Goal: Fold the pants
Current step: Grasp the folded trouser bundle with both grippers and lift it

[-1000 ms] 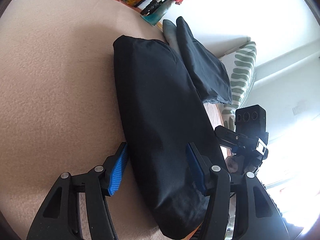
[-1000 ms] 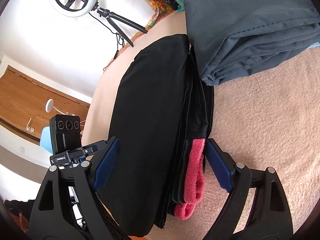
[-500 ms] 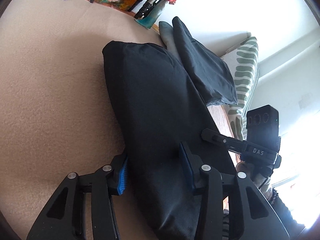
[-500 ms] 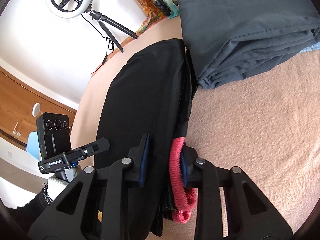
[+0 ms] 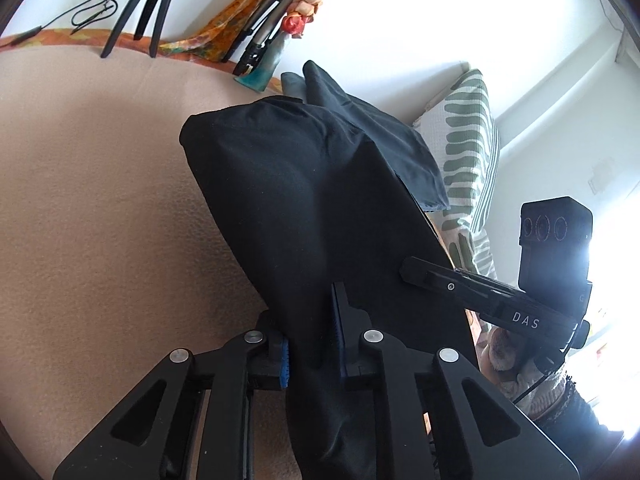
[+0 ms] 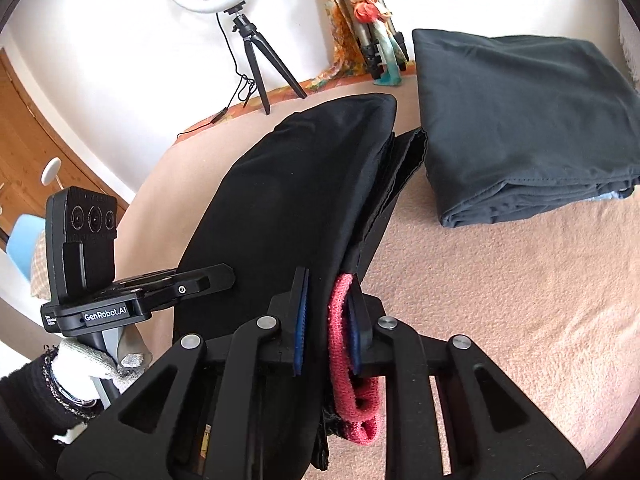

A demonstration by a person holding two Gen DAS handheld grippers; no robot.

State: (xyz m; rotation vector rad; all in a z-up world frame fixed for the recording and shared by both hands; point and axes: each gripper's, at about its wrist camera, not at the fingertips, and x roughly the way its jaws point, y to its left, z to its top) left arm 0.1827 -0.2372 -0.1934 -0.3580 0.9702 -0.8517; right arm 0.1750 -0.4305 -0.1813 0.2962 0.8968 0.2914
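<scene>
Left gripper (image 5: 312, 344) has just closed, blue ribbed pads pinching the black pants (image 5: 304, 200) at the near edge. Right gripper (image 6: 326, 324) likewise, clamped on the fabric plus the knitted pink waistband (image 6: 344, 344). Pants: matte, folded long, draped over the fuzzy beige blanket (image 6: 500, 300), beside a folded dark-grey stack (image 6: 520, 120).
</scene>
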